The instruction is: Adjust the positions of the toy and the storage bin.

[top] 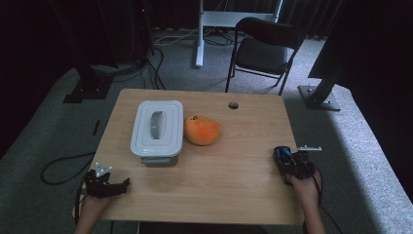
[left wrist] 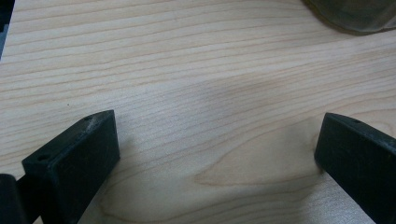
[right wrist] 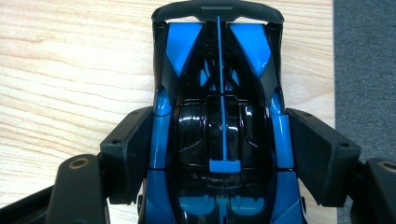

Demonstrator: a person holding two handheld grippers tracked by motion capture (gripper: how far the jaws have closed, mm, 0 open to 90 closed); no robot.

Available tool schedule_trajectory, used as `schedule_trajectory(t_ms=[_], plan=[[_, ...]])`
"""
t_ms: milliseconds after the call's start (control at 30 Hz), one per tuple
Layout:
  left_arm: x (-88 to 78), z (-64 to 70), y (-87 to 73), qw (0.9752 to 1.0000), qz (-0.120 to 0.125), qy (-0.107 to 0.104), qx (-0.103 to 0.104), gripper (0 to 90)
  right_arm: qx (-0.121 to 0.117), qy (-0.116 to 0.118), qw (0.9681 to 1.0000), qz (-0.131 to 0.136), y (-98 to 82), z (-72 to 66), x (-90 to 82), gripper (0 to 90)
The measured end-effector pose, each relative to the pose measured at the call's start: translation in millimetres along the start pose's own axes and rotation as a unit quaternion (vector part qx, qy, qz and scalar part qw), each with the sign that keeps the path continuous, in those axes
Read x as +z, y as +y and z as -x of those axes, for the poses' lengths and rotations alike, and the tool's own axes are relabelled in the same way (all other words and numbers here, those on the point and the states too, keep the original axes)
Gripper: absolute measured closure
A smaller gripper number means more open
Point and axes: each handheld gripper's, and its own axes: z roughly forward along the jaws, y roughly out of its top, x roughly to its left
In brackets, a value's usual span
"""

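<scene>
Right now, line by line, as I am seeing it:

Right gripper (right wrist: pixel 219 149): my jaws are closing on the sides of a blue and black toy car (right wrist: pixel 219 107), one pad pressing each flank, so I am holding it across its middle.
Toy car's place: it is sitting at the right edge of the wooden surface (top: pixel 229 170), near the person's side, its nose pointing away from me toward the far side; the high view is showing it there as the toy car (top: pixel 281 155) in front of my right gripper (top: pixel 292 165).
Left gripper (left wrist: pixel 215 154): my jaws are standing wide apart with bare wood between them, gripping nothing.
Left gripper's place: I am hovering at the near left corner of the surface, seen from above as the left gripper (top: pixel 109 184), well apart from the car.
Lidded container (top: pixel 157 129): a white box with a grey handle in its lid is sitting left of centre.
Orange plush fruit (top: pixel 201 130): it is lying just beside the container's right side.
Folding chair (top: pixel 265 48): it is standing on the carpet beyond the surface.
</scene>
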Motion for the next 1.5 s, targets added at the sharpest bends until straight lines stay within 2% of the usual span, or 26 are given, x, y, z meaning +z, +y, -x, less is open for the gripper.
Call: schedule_trajectory(t_ms=[67,267,433,667,733,967,1000,1167,1333,1500], plan=[[0.0,0.0,0.0,1.0000,0.000,0.000,0.000,0.3,0.002,-0.002,1.0000,-0.002,-0.6,0.6,0.0,26.8],[0.0,0.0,0.0,1.0000,0.000,0.000,0.000,0.3,0.001,-0.036,0.9993,-0.003,-3.7,1.2,9.1,26.8],[0.0,0.0,0.0,1.0000,0.000,0.000,0.000,0.3,-0.005,-0.033,0.9993,-0.015,-8.7,1.5,17.5,26.6],[0.1,0.3,0.0,1.0000,0.000,0.001,-0.001,0.3,-0.009,-0.031,0.9995,-0.008,-9.4,2.2,15.6,23.6],[0.2,0.3,0.1,1.0000,0.000,0.001,-0.002,0.3,-0.005,-0.024,0.9997,0.000,-7.1,2.5,11.8,18.7],[0.2,0.3,0.1,1.0000,0.000,0.001,-0.001,0.3,-0.008,0.000,0.9997,0.023,2.6,0.2,-3.6,13.9],[0.2,0.3,0.1,1.0000,0.000,0.001,-0.001,0.3,-0.016,0.011,0.9993,0.031,6.4,-2.4,-8.4,12.6],[0.1,0.3,0.1,1.0000,0.000,0.001,-0.001,0.3,-0.025,0.042,0.9981,0.037,14.7,-12.6,-14.6,11.3],[0.1,0.3,0.1,1.0000,0.000,0.001,-0.001,0.3,-0.035,0.061,0.9966,0.044,22.8,-23.4,-16.0,11.3],[0.2,0.3,0.1,1.0000,0.000,0.001,-0.001,0.3,-0.047,0.069,0.9952,0.050,30.6,-34.2,-15.7,11.3]])
